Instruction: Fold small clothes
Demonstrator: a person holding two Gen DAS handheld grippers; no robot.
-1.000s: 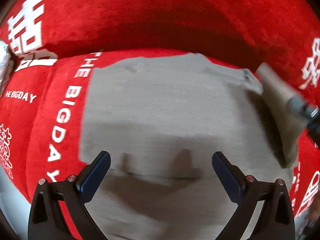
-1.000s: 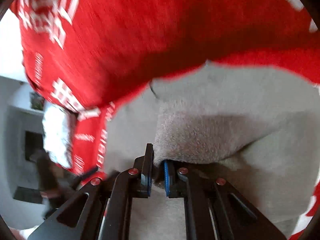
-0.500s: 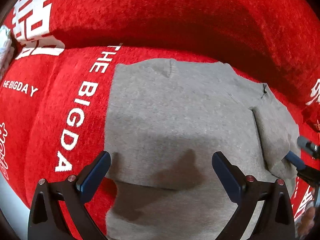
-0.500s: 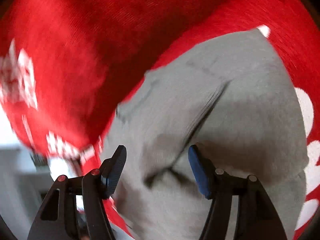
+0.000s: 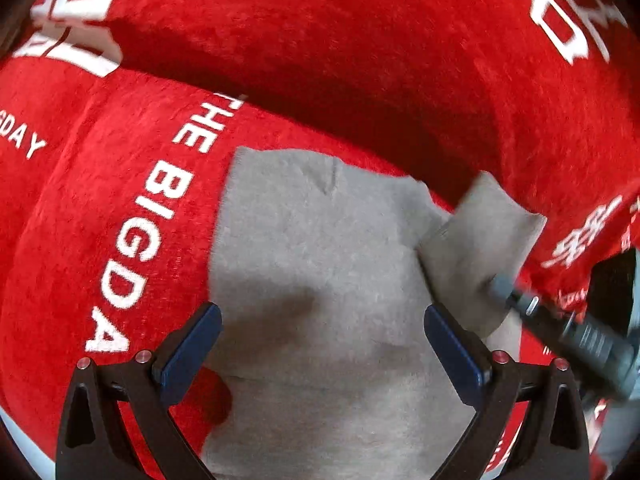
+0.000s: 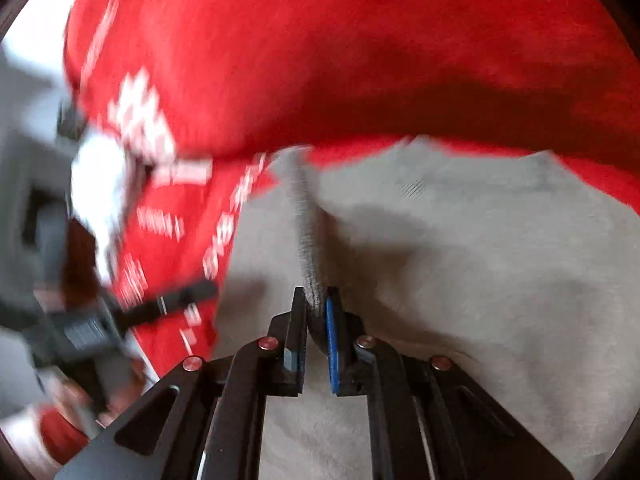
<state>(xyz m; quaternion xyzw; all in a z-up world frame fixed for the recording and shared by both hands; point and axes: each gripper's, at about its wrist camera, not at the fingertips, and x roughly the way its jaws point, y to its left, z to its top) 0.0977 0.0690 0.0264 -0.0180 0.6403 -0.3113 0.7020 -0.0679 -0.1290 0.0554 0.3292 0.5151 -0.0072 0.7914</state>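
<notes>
A small grey garment (image 5: 320, 264) lies flat on a red sofa seat. My left gripper (image 5: 322, 320) hangs open just above its near part, jaws wide, nothing between them. My right gripper (image 6: 316, 304) has its jaws closing, and its pads pinch a raised ridge of the grey garment (image 6: 480, 260). In the left wrist view that pinched part stands up as a flap (image 5: 488, 232) at the garment's right edge, with the right gripper (image 5: 502, 286) at its lower corner. The right wrist view is blurred and shows the left gripper (image 6: 180, 300) as a dark streak on the left.
The red sofa cover (image 5: 120, 220) carries white lettering left of the garment. Its backrest (image 5: 320, 40) rises close behind. A blurred white object (image 6: 100, 184) and grey room lie past the sofa's left end in the right wrist view.
The right gripper laid the flap down and opened, then shut again on the garment's right edge and lifted it. The left gripper drifted left, staying open.
</notes>
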